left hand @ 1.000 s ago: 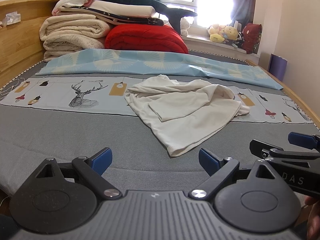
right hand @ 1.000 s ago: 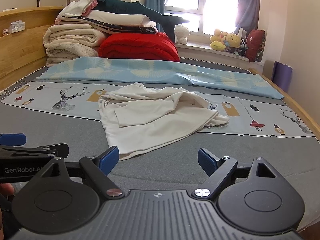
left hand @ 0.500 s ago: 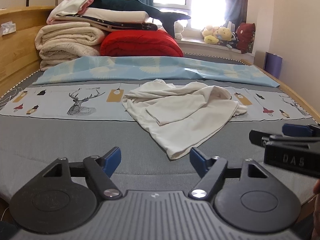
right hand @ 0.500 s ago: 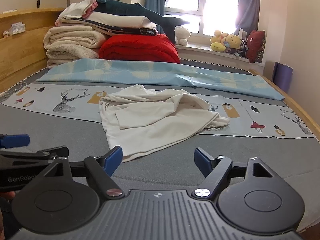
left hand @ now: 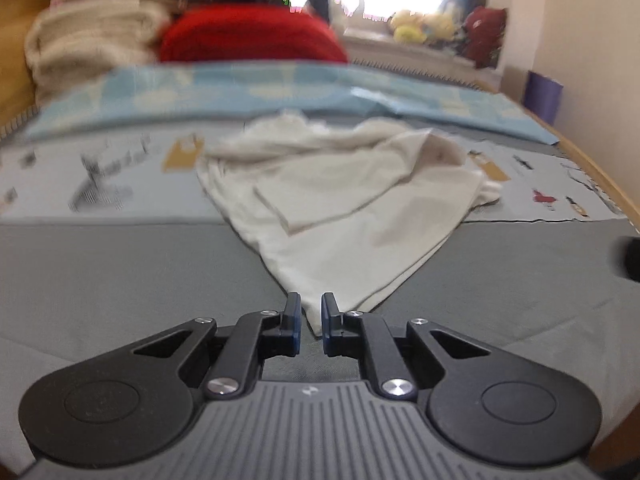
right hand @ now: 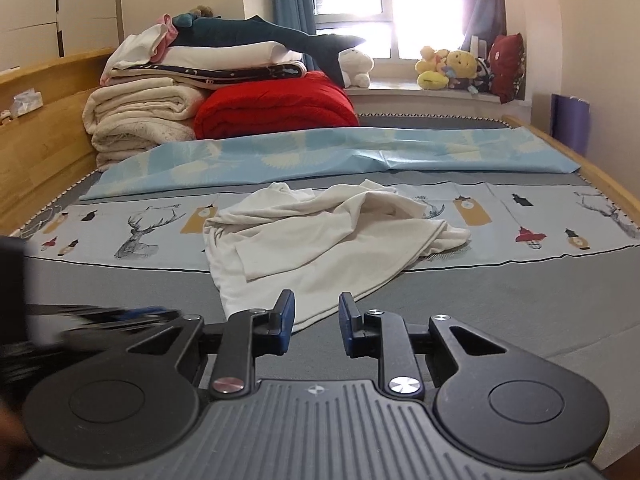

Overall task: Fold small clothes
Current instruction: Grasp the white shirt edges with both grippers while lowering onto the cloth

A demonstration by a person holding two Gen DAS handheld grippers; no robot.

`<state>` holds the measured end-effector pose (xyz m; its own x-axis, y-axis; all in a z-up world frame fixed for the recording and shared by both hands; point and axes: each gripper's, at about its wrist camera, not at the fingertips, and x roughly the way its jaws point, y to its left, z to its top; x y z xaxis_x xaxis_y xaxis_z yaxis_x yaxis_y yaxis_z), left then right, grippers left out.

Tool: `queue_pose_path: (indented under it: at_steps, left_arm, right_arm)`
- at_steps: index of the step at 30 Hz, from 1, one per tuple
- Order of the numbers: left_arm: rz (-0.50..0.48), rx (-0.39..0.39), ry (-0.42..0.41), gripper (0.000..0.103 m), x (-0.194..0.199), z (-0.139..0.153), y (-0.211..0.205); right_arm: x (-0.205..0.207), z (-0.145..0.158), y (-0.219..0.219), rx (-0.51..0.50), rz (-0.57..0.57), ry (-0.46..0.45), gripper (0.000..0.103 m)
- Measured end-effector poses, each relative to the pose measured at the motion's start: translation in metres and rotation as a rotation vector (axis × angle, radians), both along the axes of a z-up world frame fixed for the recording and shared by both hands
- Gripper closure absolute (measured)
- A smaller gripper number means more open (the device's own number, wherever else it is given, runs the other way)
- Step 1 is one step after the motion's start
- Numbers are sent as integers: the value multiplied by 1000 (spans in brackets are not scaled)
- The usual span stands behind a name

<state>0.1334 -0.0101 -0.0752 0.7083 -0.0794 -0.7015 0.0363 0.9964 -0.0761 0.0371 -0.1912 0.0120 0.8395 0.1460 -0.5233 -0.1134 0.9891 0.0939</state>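
The left gripper [left hand: 310, 316] is moving in to the shirt [left hand: 352, 216], jaws closing around its near corner. The right gripper [right hand: 316, 316] is also closing, over the shirt's hem.

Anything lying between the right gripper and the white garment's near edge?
Nothing: in the right wrist view only bare grey sheet lies between the right gripper and the garment.

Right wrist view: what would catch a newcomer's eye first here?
The crumpled white garment lies mid-bed on the grey sheet, its near corner just ahead of the right hand-held gripper. Behind it, a red quilt sits beside stacked cream blankets at the headboard end.
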Motion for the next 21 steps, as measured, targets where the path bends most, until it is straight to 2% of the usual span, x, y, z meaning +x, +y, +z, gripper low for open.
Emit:
queue_pose_path:
  at_steps: [3,6,8,10,12,13,14,15,17,21]
  left_arm:
    - [51,-50,70,90,34,-30,7]
    - [100,-99,129,83,56,-53,15]
    - [111,-137,146,83,66,-63,16]
    - [108,-172,159,73,74,-67,16]
    - [99,-192,199,71,79,-72,13]
    - [94,-183,201,72,80,-73,12]
    - [82,-168,205,82,82,-72,11]
    - [62,-146,216,99,83,-69,10]
    - [14,-118,203,99,79,-57,13]
    - [-106,-36,108,100,50,-7,31]
  right_arm:
    - [3,1,-8,10,9,0,77]
    - [9,-1,-19,27,2,20,75]
    - [12,-2,-26,44,-8,34,75]
    - [15,-2,-32,59,-17,42,75]
    - [16,-3,-33,62,-25,46,75]
    - [17,-4,-33,60,-26,49,75]
    - [17,-4,-33,57,-23,50,75]
    - [17,-4,-32,50,-21,49,75]
    - [16,-5,-32,40,-23,47,75]
    - [16,-5,-31,25,-46,45,75]
